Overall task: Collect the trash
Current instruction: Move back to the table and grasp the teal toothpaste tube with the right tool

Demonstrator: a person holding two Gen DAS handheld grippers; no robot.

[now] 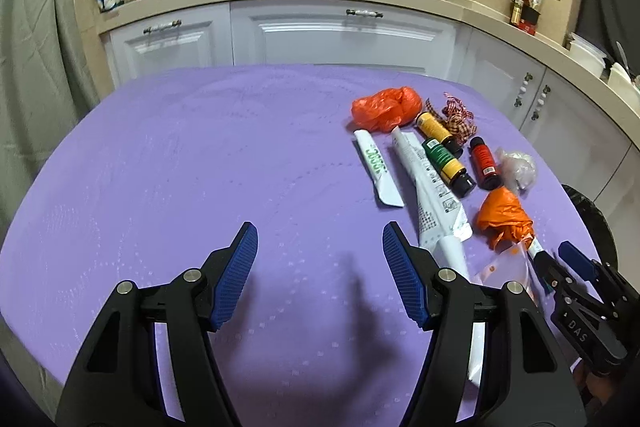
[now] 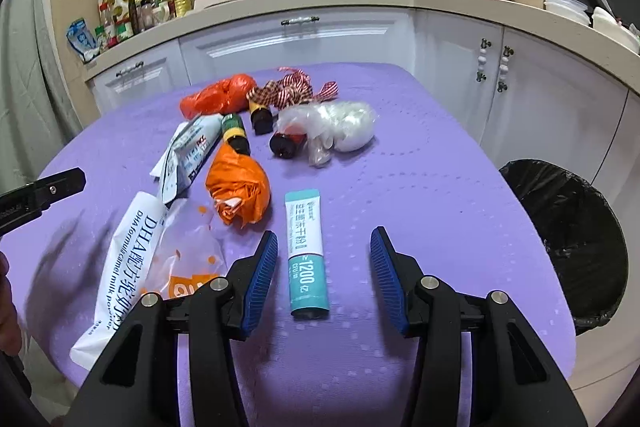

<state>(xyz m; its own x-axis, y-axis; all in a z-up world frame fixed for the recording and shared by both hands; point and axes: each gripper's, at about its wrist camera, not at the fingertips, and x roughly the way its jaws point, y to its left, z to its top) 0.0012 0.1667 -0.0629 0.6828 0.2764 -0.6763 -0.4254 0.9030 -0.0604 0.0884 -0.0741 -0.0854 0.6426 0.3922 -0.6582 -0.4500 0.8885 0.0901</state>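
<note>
Right wrist view: looks along the right gripper (image 2: 324, 233), spread wide and holding nothing, low in the frame, with a teal sachet (image 2: 306, 255) lying lengthwise between the fingers, nearer the left one, flat on the purple table (image 2: 420, 167). Shows the rest of the trash at centre and left of the frame: an orange bag (image 2: 240, 191) just above the sachet, a clear wrapper (image 2: 188, 247) and a long white sachet (image 2: 120, 267) at lower left, small bottles (image 2: 234, 131), a ribbon (image 2: 292, 87) and a plastic wad (image 2: 344, 127) further up. Puts the black-lined bin (image 2: 568, 239) at the right edge, beside the table and below its top. Left wrist view: finds the left gripper (image 1: 320, 225) likewise spread and empty, over bare cloth at lower centre, well apart from the pile at the right of that frame. Likely to go wrong first at the pinch: a thin, flat, slick packet, so closing from above could merely scrape over it or shove it sideways into the orange bag. Could also bunch the cloth between the pads and drag neighbouring trash along. Might catch only a corner, letting the packet swing and drop short of the bin, onto the table edge or the floor. Risks sending the bottles rolling if the pile gets nudged.
</note>
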